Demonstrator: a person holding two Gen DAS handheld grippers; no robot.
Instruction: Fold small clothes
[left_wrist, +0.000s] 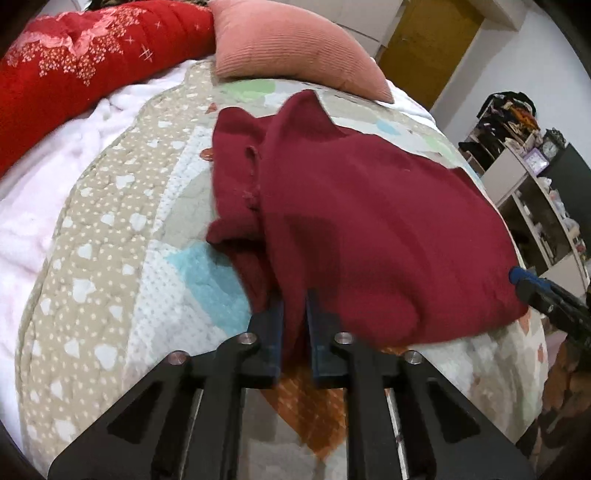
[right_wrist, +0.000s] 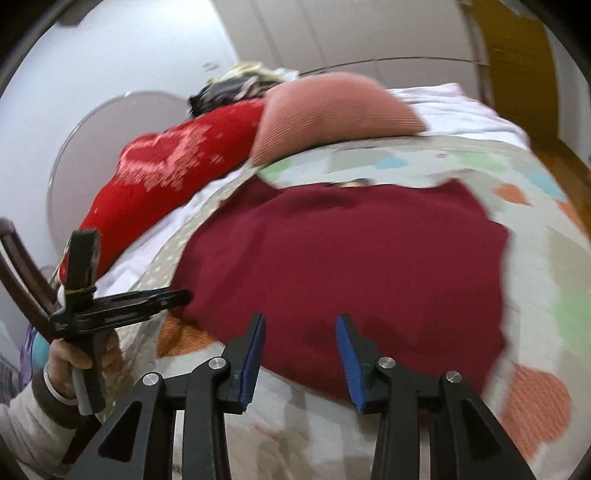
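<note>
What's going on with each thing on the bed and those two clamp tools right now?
Maroon garment: partly folded, lying on the quilt.
Left gripper: shut on the garment's near edge.
Right gripper: open, at the garment's near edge.
Pink cushion: resting on the quilt.

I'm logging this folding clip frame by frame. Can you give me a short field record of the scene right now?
garment: maroon knit top, partly folded, lying on the quilt
left gripper: shut on the maroon knit top's near edge
right gripper: open, over the garment's near edge, holding nothing
behind garment: pink pillow, red blanket
</note>
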